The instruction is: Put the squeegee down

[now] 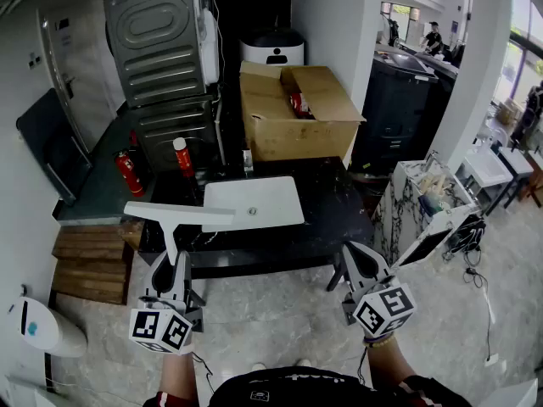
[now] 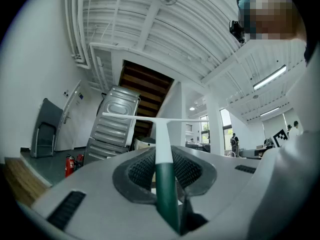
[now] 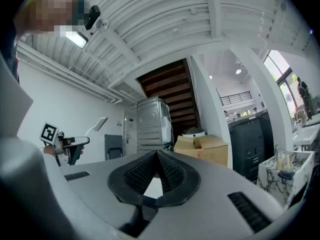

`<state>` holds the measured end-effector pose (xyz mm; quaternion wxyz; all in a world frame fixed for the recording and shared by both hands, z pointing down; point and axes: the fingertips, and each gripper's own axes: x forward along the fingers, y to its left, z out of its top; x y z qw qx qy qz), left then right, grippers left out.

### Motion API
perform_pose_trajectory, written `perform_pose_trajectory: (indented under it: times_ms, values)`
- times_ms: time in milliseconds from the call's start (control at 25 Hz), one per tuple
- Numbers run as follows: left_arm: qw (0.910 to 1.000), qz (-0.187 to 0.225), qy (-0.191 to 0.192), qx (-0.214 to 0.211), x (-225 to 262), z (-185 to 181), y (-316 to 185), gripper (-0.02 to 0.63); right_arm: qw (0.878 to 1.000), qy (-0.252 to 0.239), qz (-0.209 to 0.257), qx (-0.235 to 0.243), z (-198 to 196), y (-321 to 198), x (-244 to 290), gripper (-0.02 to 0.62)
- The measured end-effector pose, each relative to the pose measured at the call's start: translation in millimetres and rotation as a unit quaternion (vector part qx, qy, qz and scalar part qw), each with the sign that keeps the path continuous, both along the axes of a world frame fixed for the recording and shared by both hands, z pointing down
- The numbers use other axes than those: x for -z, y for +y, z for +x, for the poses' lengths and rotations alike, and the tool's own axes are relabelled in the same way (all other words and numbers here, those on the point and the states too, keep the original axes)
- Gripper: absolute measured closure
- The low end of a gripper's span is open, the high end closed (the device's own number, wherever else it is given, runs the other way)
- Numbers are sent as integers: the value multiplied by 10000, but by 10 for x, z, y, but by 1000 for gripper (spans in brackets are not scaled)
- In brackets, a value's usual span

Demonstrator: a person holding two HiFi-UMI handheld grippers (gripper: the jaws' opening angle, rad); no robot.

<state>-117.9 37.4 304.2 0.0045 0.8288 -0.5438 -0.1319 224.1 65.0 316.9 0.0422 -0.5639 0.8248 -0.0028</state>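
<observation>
Here there are two tools and one squeegee. The left tool (image 1: 174, 268) pinches the squeegee (image 1: 176, 217) by its stem: in the left gripper view both pads press on the green lower part of the handle (image 2: 165, 184), while the white upper part runs up to a single crossbar (image 2: 150, 118). The squeegee is held in the air, not resting on anything. In the head view its blade lies crosswise over the front left part of the black worktop (image 1: 331, 219), its right end overlapping the left edge of the one white basin (image 1: 263, 197) that lies there.

The right tool (image 1: 360, 263) is pressed together at the tips with nothing between its pads. It hangs in front of the worktop's right part, well apart from the squeegee.

Behind the worktop stand two red fire extinguishers (image 1: 128, 173), one to the left and one (image 1: 181, 156) nearer the middle. One open cardboard box (image 1: 299, 113) stands further right.
</observation>
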Motion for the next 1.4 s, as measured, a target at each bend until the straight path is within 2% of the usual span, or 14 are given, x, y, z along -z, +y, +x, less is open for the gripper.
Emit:
perform_pose_trajectory:
  times_ms: [480,640,1040,1200,1400]
  values:
    - [10000,50,21,-71,15,-54,-60,509,10000,29,18,-77,-60,-48,-14,558]
    - [10000,32,21,-79,-13,-116,-94,508,9998,-130,164,-37,-111,-67,50,557]
    - [9999,-156,-28,-58,-219,-579,-194,508,9999,-127,59,77,-634,-206,-68,557]
    - [9997,-228,66,-42,-330,-745,-318,509,9999,-96,-26,137,-849,-279,-140,557]
    - [9995,-315,84,-11,-474,-726,-656,509,9996,-56,-169,199,-844,-610,-291,557]
